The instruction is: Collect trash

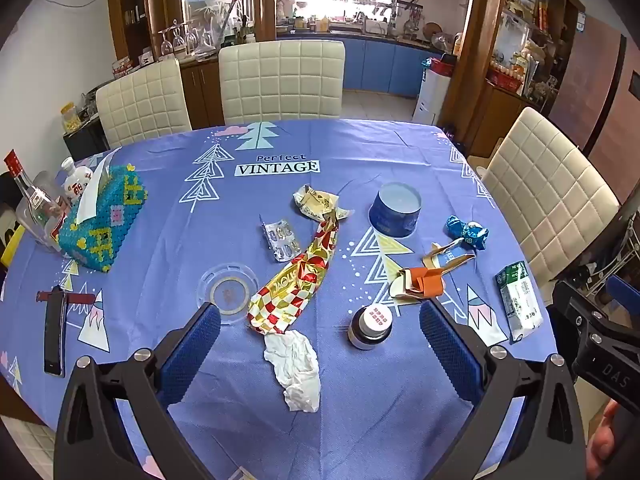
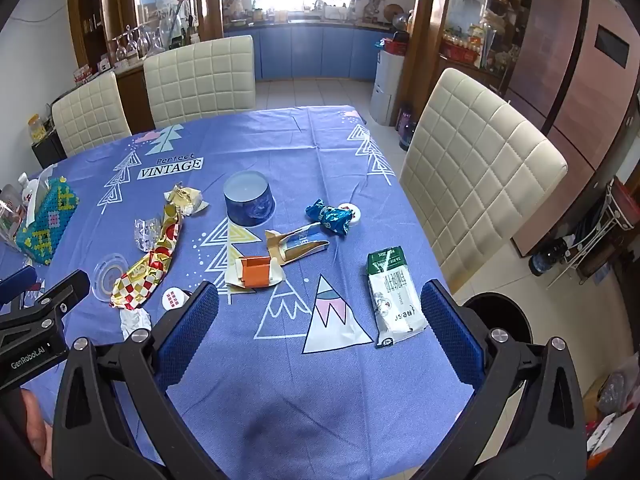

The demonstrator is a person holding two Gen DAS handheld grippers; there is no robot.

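Observation:
Trash lies on the blue tablecloth [image 1: 360, 420]. A crumpled white tissue [image 1: 296, 368] is just ahead of my open, empty left gripper [image 1: 320, 336]. Beyond it lie a red-and-gold foil wrapper [image 1: 296, 280], a silver pill blister [image 1: 282, 240] and a cream wrapper [image 1: 316, 202]. An orange-and-cream torn box [image 2: 256, 274], a torn paper packet [image 2: 298, 244], a blue foil wrapper [image 2: 332, 216] and a green-and-white milk carton [image 2: 394, 300] lie ahead of my open, empty right gripper [image 2: 320, 312], which hovers over bare cloth.
A dark bin [image 2: 504, 316] stands on the floor by the table's right edge. On the table: a blue round tin [image 1: 394, 210], a small jar [image 1: 370, 322], a clear ashtray [image 1: 228, 292], a beaded tissue box [image 1: 104, 216], bottles [image 1: 32, 200], a phone [image 1: 54, 332]. Cream chairs [image 2: 472, 168] surround it.

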